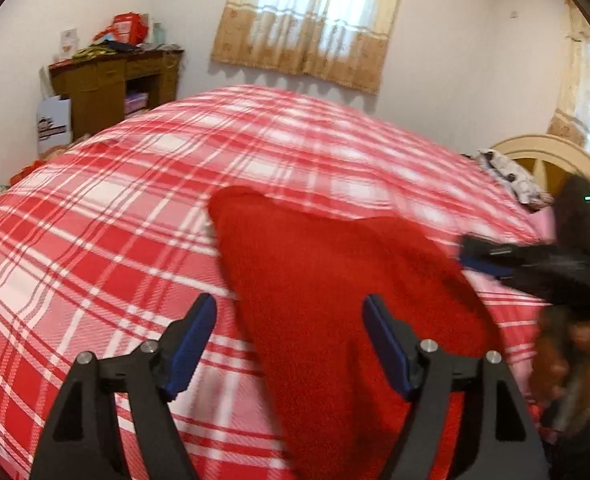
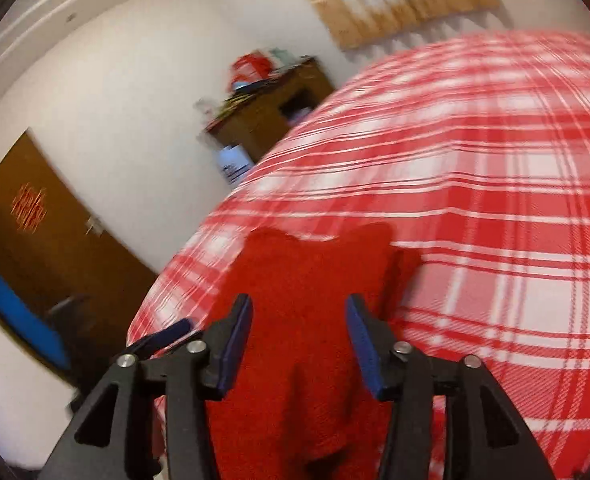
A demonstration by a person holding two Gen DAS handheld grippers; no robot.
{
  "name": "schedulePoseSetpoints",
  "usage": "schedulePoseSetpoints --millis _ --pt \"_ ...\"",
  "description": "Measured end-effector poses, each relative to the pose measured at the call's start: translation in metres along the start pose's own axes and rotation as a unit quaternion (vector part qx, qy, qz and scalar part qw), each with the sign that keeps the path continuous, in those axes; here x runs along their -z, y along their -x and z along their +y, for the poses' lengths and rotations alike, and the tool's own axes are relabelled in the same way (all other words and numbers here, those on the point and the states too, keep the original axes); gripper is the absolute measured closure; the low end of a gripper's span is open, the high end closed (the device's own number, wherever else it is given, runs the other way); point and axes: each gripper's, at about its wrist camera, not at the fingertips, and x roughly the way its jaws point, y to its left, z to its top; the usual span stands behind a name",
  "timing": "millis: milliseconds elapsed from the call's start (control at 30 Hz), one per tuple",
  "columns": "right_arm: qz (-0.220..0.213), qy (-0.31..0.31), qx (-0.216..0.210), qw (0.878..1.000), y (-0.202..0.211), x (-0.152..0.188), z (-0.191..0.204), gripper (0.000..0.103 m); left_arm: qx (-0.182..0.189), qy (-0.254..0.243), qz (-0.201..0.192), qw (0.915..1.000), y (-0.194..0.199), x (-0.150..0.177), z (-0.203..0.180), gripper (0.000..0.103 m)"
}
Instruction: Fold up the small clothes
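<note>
The red garment [image 1: 327, 300] is lying on the plaid bed [image 1: 115, 220] near its close edge, looking folded at least once into a thick, tapering slab, though how many folds are remaining I cannot tell. Both the left tongs [image 1: 289, 346] and the right tongs [image 2: 299, 340] are standing spread above it, pinching nothing. The fuzzy cloth is sitting slightly rumpled, its far end uneven.

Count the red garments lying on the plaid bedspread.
1: a red fuzzy garment lies on the plaid bedspread, just ahead of both grippers. More may lie out of view.
</note>
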Motion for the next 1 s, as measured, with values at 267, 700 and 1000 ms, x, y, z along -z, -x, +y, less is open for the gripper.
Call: schedulePoseSetpoints --millis 267,700,1000 --pt "0.044 -0.031 0.024 0.998 -0.022 0.022 -0.022 0.047 0.003 0.045 0.035 0.9984 -0.024 0.016 0.021 0.016" --pt "-0.085 0.055 0.191 0.976 0.058 0.041 0.061 0.036 -0.027 -0.007 -0.031 0.9991 0.045 0.001 -0.004 0.002" --pt "-0.107 0.058 0.197 0.973 0.083 0.046 0.073 0.036 -0.012 -0.027 -0.057 0.998 0.061 -0.005 -0.014 0.002"
